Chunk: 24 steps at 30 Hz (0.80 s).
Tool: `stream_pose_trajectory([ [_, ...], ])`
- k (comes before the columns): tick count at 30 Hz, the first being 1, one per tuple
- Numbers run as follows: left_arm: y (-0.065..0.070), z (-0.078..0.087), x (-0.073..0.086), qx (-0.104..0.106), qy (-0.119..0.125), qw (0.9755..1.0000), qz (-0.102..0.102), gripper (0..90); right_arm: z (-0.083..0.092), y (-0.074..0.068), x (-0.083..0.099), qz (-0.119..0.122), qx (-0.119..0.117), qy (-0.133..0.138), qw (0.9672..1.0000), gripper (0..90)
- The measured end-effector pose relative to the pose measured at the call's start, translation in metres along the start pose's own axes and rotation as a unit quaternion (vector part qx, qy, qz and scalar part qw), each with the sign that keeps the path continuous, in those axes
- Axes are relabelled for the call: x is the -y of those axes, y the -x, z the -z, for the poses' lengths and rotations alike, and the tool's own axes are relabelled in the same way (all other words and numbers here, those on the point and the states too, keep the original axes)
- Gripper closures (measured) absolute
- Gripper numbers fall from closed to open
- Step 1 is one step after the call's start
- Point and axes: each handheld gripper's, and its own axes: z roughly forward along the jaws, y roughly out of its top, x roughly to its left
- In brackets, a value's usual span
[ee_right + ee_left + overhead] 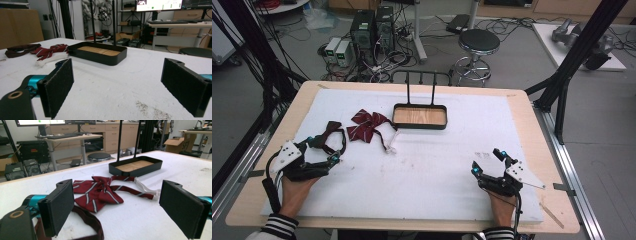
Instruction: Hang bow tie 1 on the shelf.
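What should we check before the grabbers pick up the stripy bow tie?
1. Left hand-held gripper open: ok, jaws stand wide apart.
2. Right hand-held gripper open: ok, nothing between its jaws.
3. Striped bow tie within the left gripper's path: ok, it lies straight ahead of the jaws.
4. Dark band out of the way: not ok, it lies under the left jaws.
5. Tray free for the tie: ok, its wooden bottom is bare.
6. White strap end untangled: cannot tell.
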Motion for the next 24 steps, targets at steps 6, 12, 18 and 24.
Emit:
stream_pose_trajectory([
  [6, -0.003, -0.005, -0.014, 0.006, -0.010, 0.9999, -0.008, 13.0, 0.000, 0.000, 0.000, 0.000, -0.001, 0.000, 1.0000, 10.3],
  [12, -0.004, -0.016, -0.035, 0.011, -0.039, 0.9989, -0.024, 13.1, 0.000, 0.000, 0.000, -0.001, 0.000, 0.000, 1.0000, 10.3],
  [18, -0.004, -0.030, -0.047, 0.018, -0.068, 0.9971, -0.029, 13.1, 0.000, 0.000, 0.000, 0.000, -0.001, 0.000, 1.0000, 10.3],
  [24, -0.009, -0.049, -0.054, 0.027, -0.100, 0.9943, -0.025, 13.1, 0.000, 0.000, 0.000, 0.002, -0.001, 0.000, 1.0000, 10.3],
])
